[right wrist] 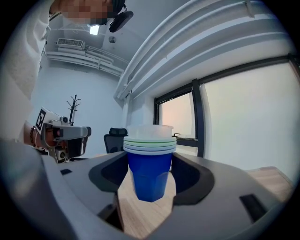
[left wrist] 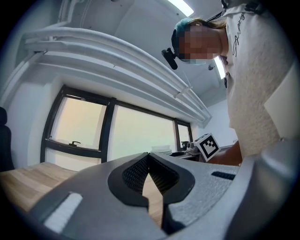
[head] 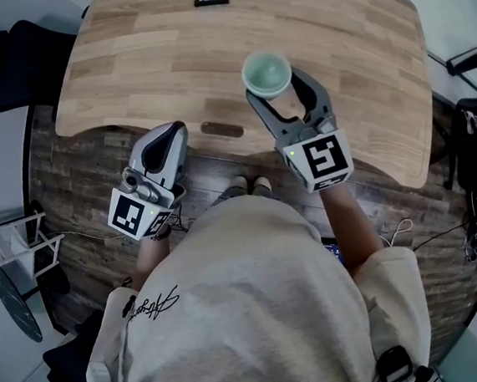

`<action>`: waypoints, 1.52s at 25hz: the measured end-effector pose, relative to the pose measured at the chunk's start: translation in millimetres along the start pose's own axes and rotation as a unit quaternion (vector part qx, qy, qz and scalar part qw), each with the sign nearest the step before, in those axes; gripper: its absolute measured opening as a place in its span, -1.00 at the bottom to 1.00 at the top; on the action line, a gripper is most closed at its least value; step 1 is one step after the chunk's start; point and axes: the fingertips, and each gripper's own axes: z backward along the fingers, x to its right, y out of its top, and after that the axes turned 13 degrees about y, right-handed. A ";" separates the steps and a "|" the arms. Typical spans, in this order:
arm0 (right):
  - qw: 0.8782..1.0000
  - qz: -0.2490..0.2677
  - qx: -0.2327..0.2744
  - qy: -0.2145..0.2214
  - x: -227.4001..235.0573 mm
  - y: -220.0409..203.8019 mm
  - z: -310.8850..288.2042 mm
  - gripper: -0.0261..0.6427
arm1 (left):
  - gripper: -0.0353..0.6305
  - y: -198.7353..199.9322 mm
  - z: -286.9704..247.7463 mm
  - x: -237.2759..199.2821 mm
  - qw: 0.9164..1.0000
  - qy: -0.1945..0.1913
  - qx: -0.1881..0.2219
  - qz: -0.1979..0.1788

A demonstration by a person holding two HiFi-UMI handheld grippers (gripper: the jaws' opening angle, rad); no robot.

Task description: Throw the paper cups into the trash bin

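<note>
Right gripper [head: 277,90] clamped stack of cups [right wrist: 150,168] (blue outermost) over table [head: 333,42]; left gripper [left wrist: 149,159] clenched, empty; shirt [head: 257,293] script unreadable.

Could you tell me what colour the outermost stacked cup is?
The outermost cup is blue, clearest in the right gripper view.

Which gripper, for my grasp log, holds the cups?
The right gripper: its jaws clamp the nested cup stack; the left gripper is shut, empty.

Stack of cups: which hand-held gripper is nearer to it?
Right. The right hand-held gripper holds the stack of cups between its jaws; the left hand-held gripper is apart, off to its left.
</note>
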 end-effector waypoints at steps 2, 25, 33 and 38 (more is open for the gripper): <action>1.000 0.001 0.006 0.011 -0.8 -2.7 -1.9 -0.06 | -0.88 0.4 1.6 2.0 1.000 0.010 0.004 -0.001; 0.995 0.030 0.027 0.092 -85.0 7.3 -62.4 -0.06 | -0.88 22.5 101.9 -47.5 0.993 0.112 0.029 -0.034; 0.992 0.024 0.035 0.117 -164.0 20.3 -98.4 -0.06 | -0.88 34.5 182.1 -85.4 0.988 0.146 0.021 -0.037; 0.989 0.022 0.039 0.140 -211.8 27.0 -118.7 -0.06 | -0.88 41.7 231.6 -104.1 0.984 0.168 0.026 -0.045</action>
